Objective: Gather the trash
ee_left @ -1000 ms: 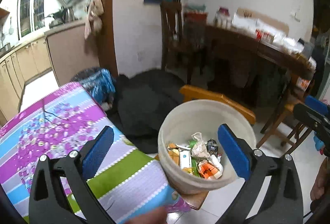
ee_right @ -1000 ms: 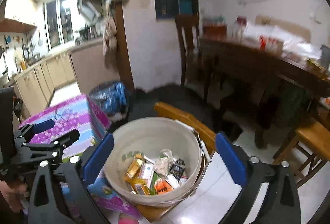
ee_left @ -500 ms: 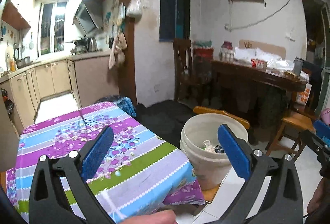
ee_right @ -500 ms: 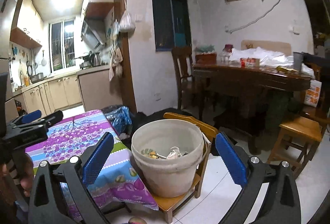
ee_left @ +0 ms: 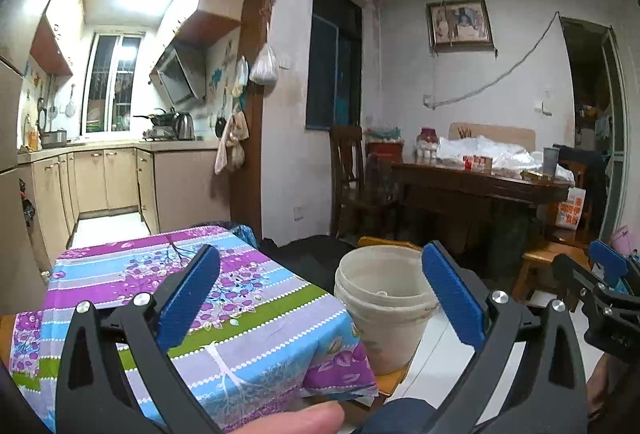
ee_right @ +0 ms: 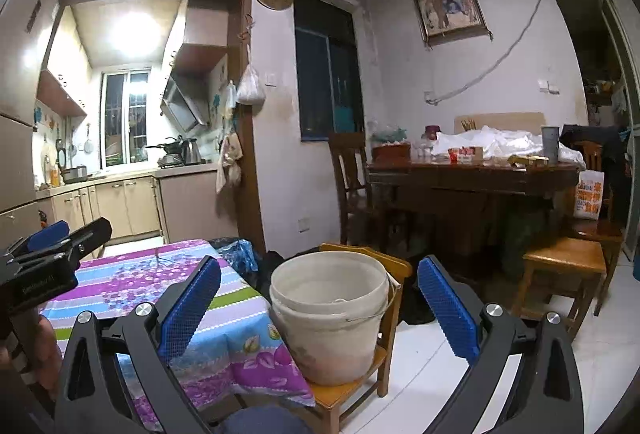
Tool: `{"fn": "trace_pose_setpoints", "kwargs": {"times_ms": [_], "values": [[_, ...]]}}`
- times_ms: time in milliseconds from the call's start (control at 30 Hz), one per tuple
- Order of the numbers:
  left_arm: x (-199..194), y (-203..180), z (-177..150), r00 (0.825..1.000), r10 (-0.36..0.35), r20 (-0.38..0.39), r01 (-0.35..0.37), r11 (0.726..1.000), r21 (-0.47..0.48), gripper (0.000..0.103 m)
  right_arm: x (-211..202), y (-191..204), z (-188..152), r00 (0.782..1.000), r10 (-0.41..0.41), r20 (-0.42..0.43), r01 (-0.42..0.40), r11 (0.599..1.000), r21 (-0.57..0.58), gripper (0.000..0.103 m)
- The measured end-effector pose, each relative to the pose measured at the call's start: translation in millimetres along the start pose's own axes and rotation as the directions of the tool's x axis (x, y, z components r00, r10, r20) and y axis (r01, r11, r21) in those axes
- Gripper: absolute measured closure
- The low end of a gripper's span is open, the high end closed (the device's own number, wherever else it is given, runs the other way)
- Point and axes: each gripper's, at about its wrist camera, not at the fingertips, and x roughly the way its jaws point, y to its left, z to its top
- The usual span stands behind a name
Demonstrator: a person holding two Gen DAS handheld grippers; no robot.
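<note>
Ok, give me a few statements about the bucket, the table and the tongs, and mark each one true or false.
1. The bucket stands on a wooden chair. True.
2. The left tongs grip a wrapper. False: they are open and hold nothing.
3. The tablecloth is plain white. False: it is striped purple, blue and green with flowers.
4. The right tongs are open. True.
5. The bucket lies tipped on the floor. False: it stands upright on the chair beside the table.

Bucket [ee_right: 328,318] on chair [ee_right: 352,390], right of table [ee_right: 132,282].
</note>
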Motion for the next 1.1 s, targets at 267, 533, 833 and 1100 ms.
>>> {"fn": "trace_pose_setpoints", "kwargs": {"times_ms": [267,533,833,1100], "values": [[-20,-8,-5,1.0,-0.009,0.023,0.009,1.0,0.009,0.005,-21,3,-1,1.0,0.01,0.009,-0.01,1.0,-0.014,0.005],[-19,-10,-10,1.0,-0.006,0.007,0.005,1.0,0.01,0.005,-21,-2,-2,1.0,0.019,-0.015,-0.02,1.0,-0.024,0.005],[-21,-4,-9,1.0,0.022,-0.004,-0.021,1.0,0.009,0.005,-9,3,-2,0.997,0.04,-0.067,-0.042,0.999,-0.027,0.005],[-21,-5,-9,1.0,0.022,-0.005,-0.022,1.0,0.017,0.005,-8,4,-2,0.996,0.045,-0.071,-0.047,0.999,-0.027,0.005]]}}
